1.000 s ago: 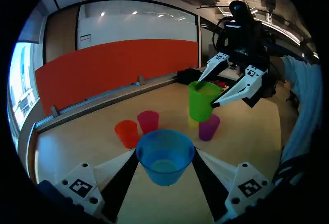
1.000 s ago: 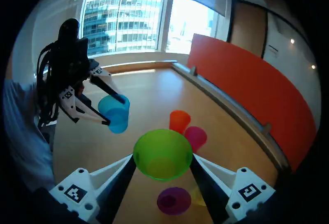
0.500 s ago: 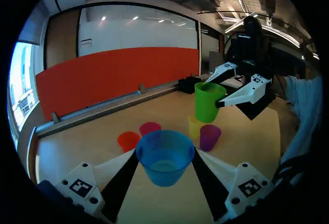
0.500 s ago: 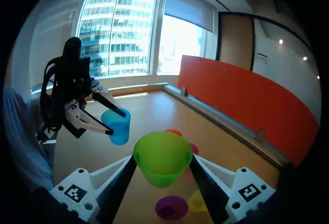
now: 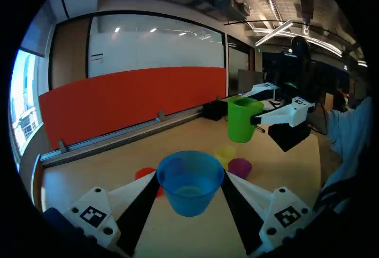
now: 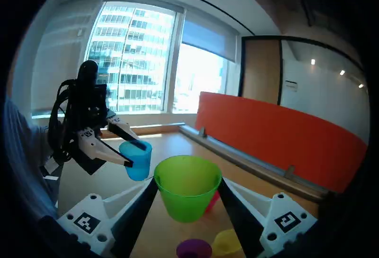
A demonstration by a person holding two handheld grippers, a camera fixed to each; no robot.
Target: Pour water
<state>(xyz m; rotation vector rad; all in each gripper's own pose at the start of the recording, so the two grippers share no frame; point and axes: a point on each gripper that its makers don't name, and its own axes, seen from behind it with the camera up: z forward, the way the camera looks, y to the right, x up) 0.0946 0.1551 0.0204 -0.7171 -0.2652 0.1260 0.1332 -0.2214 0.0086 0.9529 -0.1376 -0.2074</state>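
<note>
A blue cup (image 5: 190, 182) with a little water in its bottom is held upright in my left gripper (image 5: 190, 186), whose fingers press on both its sides. My right gripper (image 6: 188, 194) is shut on a green cup (image 6: 188, 188), also upright. In the left gripper view the green cup (image 5: 242, 119) hangs to the upper right, above the table, held by the right gripper (image 5: 259, 111). In the right gripper view the blue cup (image 6: 136, 159) shows to the left in the left gripper (image 6: 133, 154), at about the same height as the green one.
On the wooden table (image 5: 199, 137) stand a yellow cup (image 5: 224, 154), a purple cup (image 5: 239, 168) and a red cup (image 5: 144, 174). An orange partition (image 5: 132, 94) runs along the table's far edge. A person's sleeve (image 5: 353, 134) is at the right.
Both grippers have risen with their cups, so the table and the small cups have dropped lower in both views. The green cup now sits higher and farther right in the left gripper view.
</note>
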